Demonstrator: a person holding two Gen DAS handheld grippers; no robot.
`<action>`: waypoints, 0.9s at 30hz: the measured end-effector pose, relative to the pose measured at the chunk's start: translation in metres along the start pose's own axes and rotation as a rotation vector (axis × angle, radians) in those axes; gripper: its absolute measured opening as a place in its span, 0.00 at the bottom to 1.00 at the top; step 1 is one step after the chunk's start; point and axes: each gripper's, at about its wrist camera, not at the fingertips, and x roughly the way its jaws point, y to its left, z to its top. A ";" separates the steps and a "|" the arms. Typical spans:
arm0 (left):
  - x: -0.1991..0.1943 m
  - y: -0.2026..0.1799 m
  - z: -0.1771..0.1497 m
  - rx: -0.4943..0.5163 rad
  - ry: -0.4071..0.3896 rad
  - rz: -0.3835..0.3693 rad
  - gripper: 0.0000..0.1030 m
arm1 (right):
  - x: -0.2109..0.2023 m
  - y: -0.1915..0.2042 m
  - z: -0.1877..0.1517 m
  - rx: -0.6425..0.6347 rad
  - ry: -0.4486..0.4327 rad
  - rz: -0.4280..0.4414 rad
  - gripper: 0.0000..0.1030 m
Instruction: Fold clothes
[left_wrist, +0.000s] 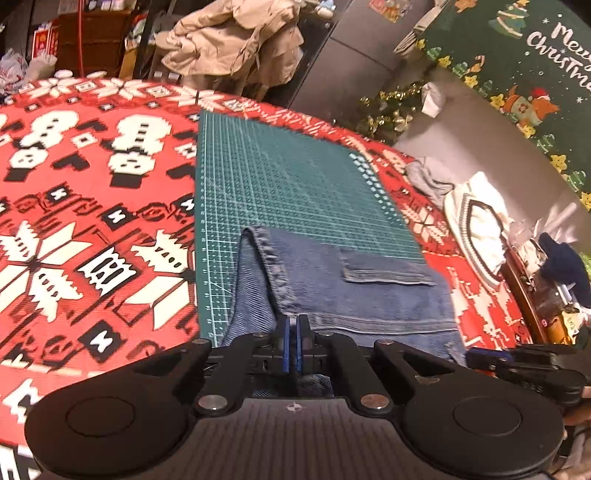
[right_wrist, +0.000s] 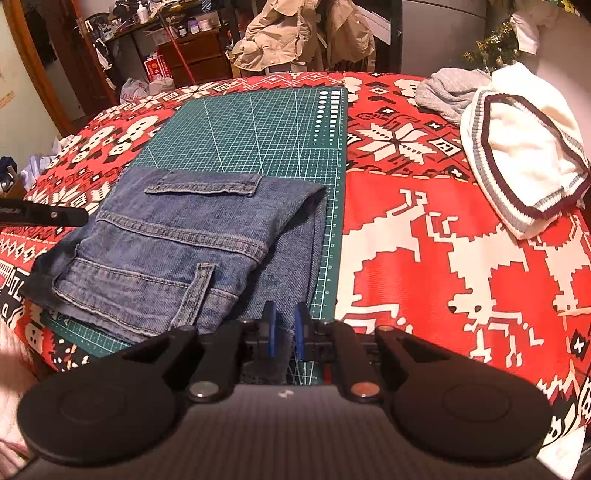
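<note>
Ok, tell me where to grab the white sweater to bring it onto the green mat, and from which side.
Take the white sweater by its striped ribbed hem, the edge nearest the green mat. It lies bunched, so that thick band is probably the firmest fold. Come in low from the mat side with the right tongs.

The folded blue denim jeans (right_wrist: 177, 240) run under the black right gripper (right_wrist: 285, 325), near edge hidden; the green Christmas banner (left_wrist: 532, 55) gets cut off mid-text.

bare cutting mat (right_wrist: 251, 136) beyond jeans (right_wrist: 177, 243), sweater (right_wrist: 524, 155) blocking right
</note>
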 end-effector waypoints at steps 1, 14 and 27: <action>0.003 0.001 0.001 -0.001 -0.004 0.004 0.03 | 0.000 0.001 0.000 -0.004 -0.001 -0.002 0.10; -0.023 0.015 -0.030 0.030 0.055 0.098 0.03 | -0.001 -0.001 -0.002 0.001 -0.004 0.004 0.11; -0.049 0.008 -0.048 0.081 0.075 0.193 0.03 | -0.002 -0.004 -0.003 0.002 -0.007 0.013 0.12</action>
